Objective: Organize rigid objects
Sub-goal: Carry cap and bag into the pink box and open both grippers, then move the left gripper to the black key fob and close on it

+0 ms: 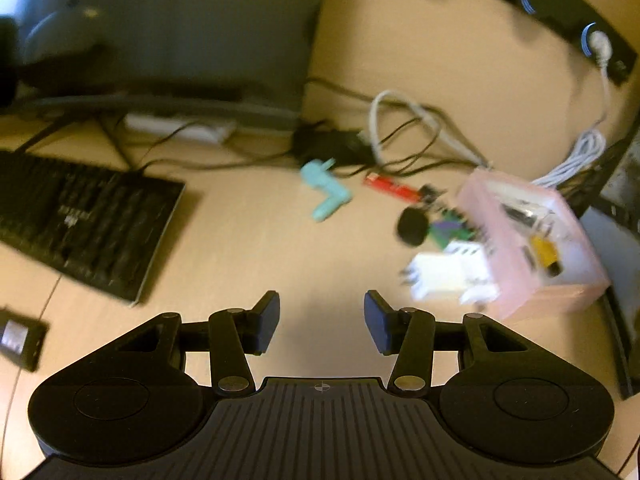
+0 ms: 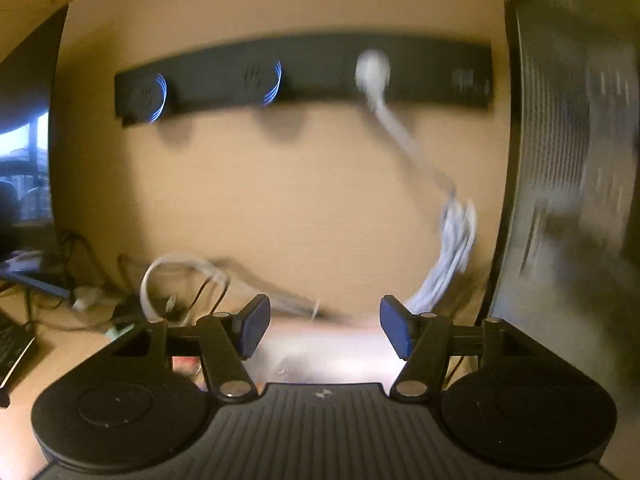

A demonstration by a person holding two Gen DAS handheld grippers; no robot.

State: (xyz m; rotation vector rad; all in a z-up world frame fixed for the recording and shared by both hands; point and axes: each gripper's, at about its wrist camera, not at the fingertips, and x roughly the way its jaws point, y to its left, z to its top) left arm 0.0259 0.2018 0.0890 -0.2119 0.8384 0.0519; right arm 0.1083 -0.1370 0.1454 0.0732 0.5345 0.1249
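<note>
Beside the translucent pink box [image 1: 560, 296] lies a blocky white charger [image 1: 448, 276].

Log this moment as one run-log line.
left gripper: open, empty | right gripper: open, empty | pink box: holds items | teal piece: loose on desk

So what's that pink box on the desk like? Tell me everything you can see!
The pink box is see-through pale pink, plastic by the look of it, with an open top. It sits on the wooden desk, at the right in the left wrist view. Inside are blurry small things, one yellow. A white plug-like block lies against its near side, and white cables bunch behind it. Neither gripper touches it.
</note>
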